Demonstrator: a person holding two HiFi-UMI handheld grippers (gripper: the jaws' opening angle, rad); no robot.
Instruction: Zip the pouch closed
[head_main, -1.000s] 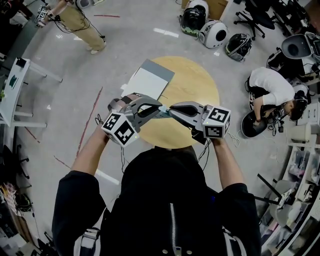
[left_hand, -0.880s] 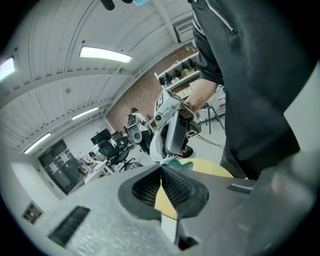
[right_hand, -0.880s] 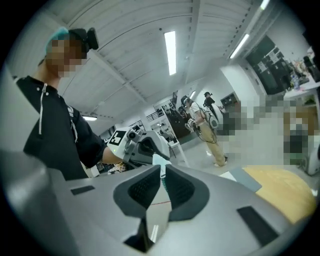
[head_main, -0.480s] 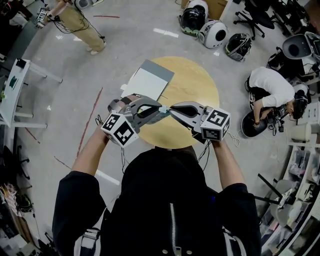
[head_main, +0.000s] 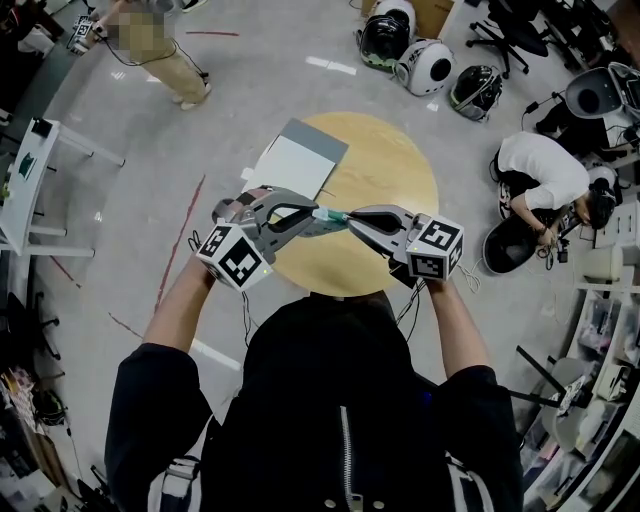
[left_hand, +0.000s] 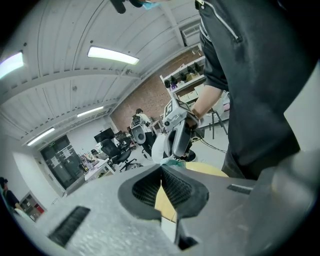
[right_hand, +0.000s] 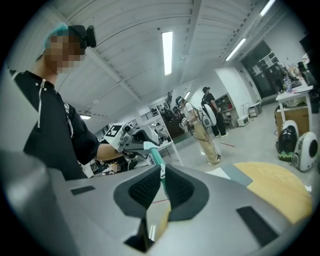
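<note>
A small teal pouch (head_main: 331, 216) hangs in the air above the round wooden table (head_main: 390, 160), stretched between my two grippers, which point at each other. My left gripper (head_main: 318, 216) is shut on its left end; in the left gripper view the pads (left_hand: 150, 187) meet with teal fabric (left_hand: 172, 161) at their tips. My right gripper (head_main: 348, 219) pinches the other end. In the right gripper view a thin teal strip (right_hand: 155, 156) runs between its closing jaws (right_hand: 162, 172) towards the left gripper (right_hand: 132, 140). The zip itself is too small to make out.
A grey and white board (head_main: 298, 160) lies on the table's far left part. Several helmets (head_main: 425, 65) sit on the floor beyond. One person crouches at the right (head_main: 540, 180) and another stands far left (head_main: 150, 45). A white side table (head_main: 25, 170) is at the left.
Both grippers stay tip to tip above the table. Slightly more of the teal pouch shows between them than a second ago.
</note>
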